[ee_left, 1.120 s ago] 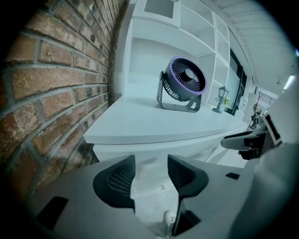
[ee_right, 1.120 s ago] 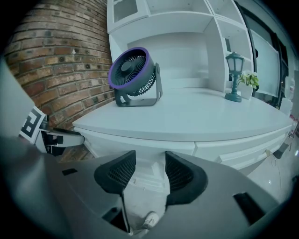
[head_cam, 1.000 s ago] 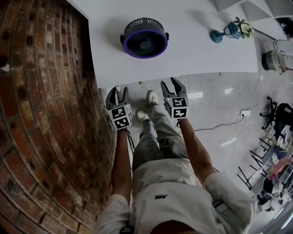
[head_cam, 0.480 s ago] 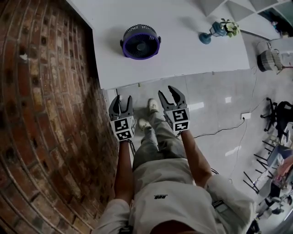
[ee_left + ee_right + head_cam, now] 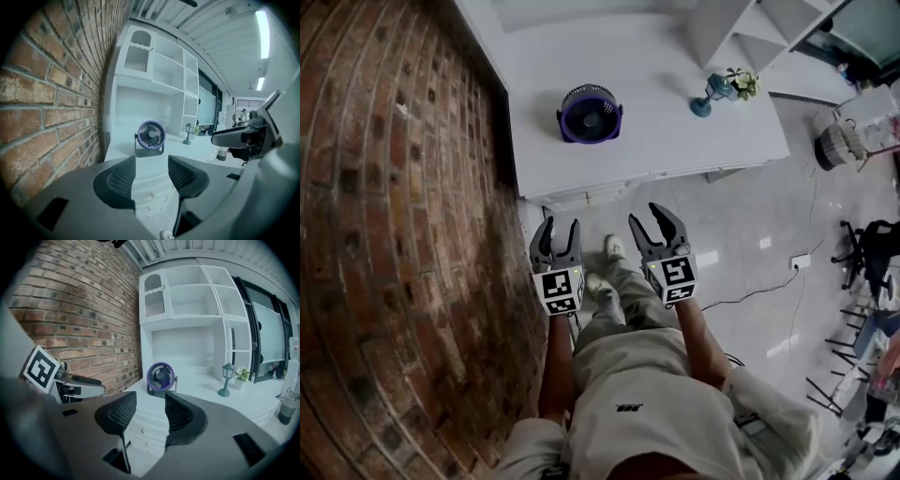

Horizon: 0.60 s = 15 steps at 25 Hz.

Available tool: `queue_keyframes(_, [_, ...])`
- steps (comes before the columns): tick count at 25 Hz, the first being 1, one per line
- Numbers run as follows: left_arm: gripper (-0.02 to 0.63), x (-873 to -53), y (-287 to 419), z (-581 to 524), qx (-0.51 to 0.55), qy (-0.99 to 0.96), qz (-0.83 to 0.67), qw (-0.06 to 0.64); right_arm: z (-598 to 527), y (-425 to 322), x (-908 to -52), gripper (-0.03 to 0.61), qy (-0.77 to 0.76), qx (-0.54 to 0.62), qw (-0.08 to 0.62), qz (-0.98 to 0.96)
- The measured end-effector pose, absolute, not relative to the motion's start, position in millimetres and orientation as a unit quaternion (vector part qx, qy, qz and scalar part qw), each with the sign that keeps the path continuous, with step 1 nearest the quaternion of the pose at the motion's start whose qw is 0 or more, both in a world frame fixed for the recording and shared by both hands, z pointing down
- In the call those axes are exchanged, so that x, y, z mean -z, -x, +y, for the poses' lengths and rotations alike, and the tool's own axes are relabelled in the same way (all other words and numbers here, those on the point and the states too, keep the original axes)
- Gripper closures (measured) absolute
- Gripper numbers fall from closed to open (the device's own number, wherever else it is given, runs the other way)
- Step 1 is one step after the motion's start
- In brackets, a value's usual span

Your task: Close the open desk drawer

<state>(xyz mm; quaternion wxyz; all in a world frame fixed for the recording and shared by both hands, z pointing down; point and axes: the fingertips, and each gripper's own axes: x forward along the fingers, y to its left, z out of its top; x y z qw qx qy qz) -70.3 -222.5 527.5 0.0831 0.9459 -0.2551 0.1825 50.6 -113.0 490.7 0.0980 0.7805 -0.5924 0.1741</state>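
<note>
Left claw [image 5: 560,227] and right claw [image 5: 648,217] both spread, empty, facing one desk [image 5: 666,112], one fan [image 5: 590,113].

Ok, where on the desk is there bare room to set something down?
The widest bare patch of desk lies between the fan and the lamp. The strip along the front edge is free too. Crowded only around the lamp and plant.

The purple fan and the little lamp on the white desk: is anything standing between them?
No. Between the fan and the lamp the desk top is bare, as the head view and right gripper view show.
</note>
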Motion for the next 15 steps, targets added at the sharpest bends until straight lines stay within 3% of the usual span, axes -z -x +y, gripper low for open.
queue_keyframes(15, [0.385, -474.7, 97.0, -201.5, -0.144, -0.956, -0.251, 0.054, -99.7, -16.3, -441.7, 0.385, -0.78, -0.127, 0.091, -0.606])
